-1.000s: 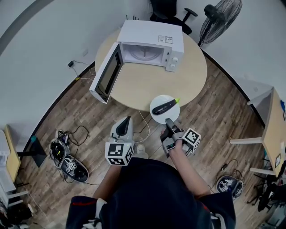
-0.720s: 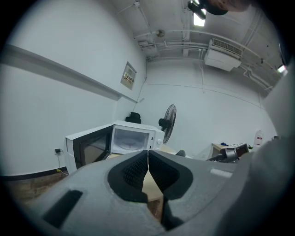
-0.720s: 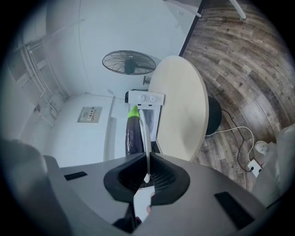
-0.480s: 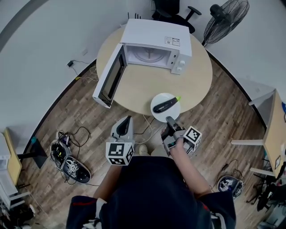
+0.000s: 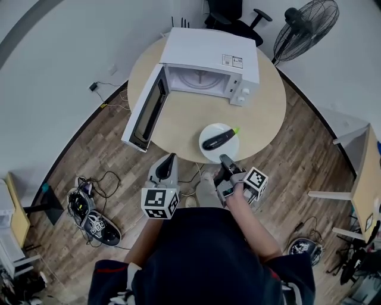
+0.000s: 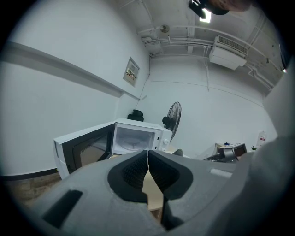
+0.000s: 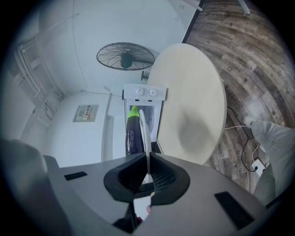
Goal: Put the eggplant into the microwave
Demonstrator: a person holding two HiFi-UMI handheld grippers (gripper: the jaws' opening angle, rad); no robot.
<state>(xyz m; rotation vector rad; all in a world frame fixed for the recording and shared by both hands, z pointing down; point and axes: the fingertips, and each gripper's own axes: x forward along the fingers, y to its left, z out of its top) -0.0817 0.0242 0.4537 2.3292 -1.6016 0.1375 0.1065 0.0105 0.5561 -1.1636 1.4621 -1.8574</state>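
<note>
A dark purple eggplant (image 5: 215,140) with a green stem lies on a white plate (image 5: 225,153). My right gripper (image 5: 225,159) is shut on the plate's near rim and holds it at the round table's front edge. In the right gripper view the plate (image 7: 144,126) runs edge-on from the shut jaws of my right gripper (image 7: 148,159), with the eggplant (image 7: 132,133) left of it. The white microwave (image 5: 208,59) stands at the table's far side, door (image 5: 146,107) swung wide open, cavity empty. My left gripper (image 5: 171,157) is shut and empty, left of the plate and short of the table.
The beige round table (image 5: 184,122) is bare between plate and microwave. A standing fan (image 5: 309,27) and a black chair (image 5: 229,15) are behind the table. Cables and shoes (image 5: 89,217) lie on the wooden floor at left. A cord (image 5: 193,176) hangs below the table's edge.
Both grippers have advanced toward the table. The plate with the eggplant has come further over the table's front edge, and the microwave looks nearer.
</note>
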